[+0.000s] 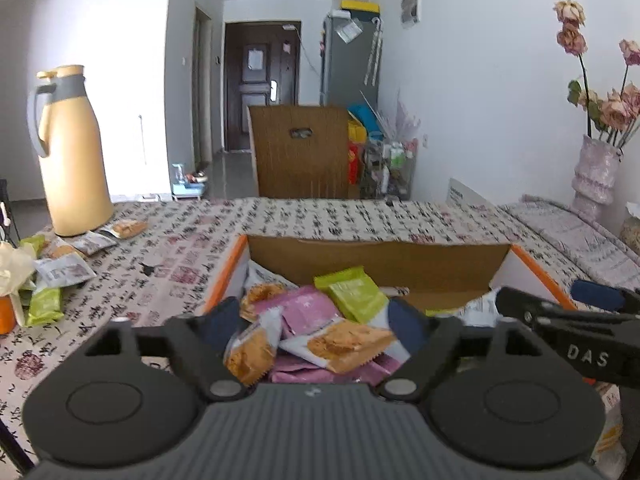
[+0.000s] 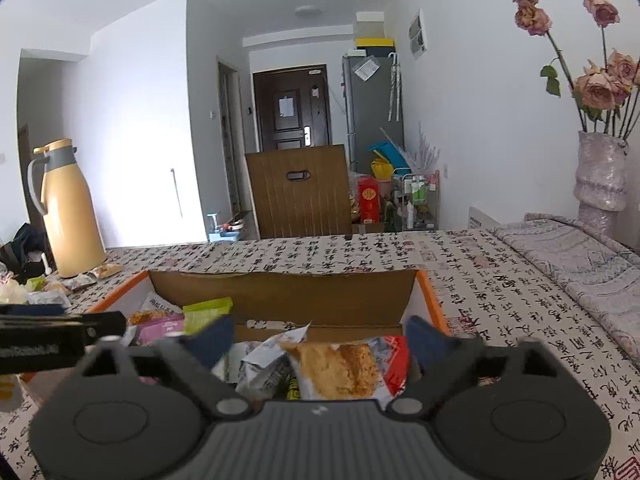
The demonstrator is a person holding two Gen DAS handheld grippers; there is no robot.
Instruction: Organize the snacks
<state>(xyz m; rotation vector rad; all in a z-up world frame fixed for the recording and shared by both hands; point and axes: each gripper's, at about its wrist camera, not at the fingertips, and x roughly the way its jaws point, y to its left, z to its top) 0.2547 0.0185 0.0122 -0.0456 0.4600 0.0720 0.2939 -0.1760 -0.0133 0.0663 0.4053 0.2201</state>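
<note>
Yellow thermos [image 1: 72,152] on patterned tablecloth [image 1: 320,216]; vase [image 2: 602,176] holding dried roses [image 2: 600,84]; wooden chair [image 2: 298,190] behind.

surface: tabletop [image 1: 320,220] under calligraphy-print cloth | centre frame: open cardboard box [image 1: 380,256] with orange edges, snack packets inside | upper left: tan thermos jug [image 1: 74,152] standing | left edge: loose snack packets [image 1: 60,272] strewn beside jug | upper right: pink vase [image 2: 602,176] with dried roses | right: folded grey cloth [image 2: 568,248]

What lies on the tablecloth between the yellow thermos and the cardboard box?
A few loose snack packets by the thermos, then bare patterned cloth up to the box; left wrist view shows it.
</note>
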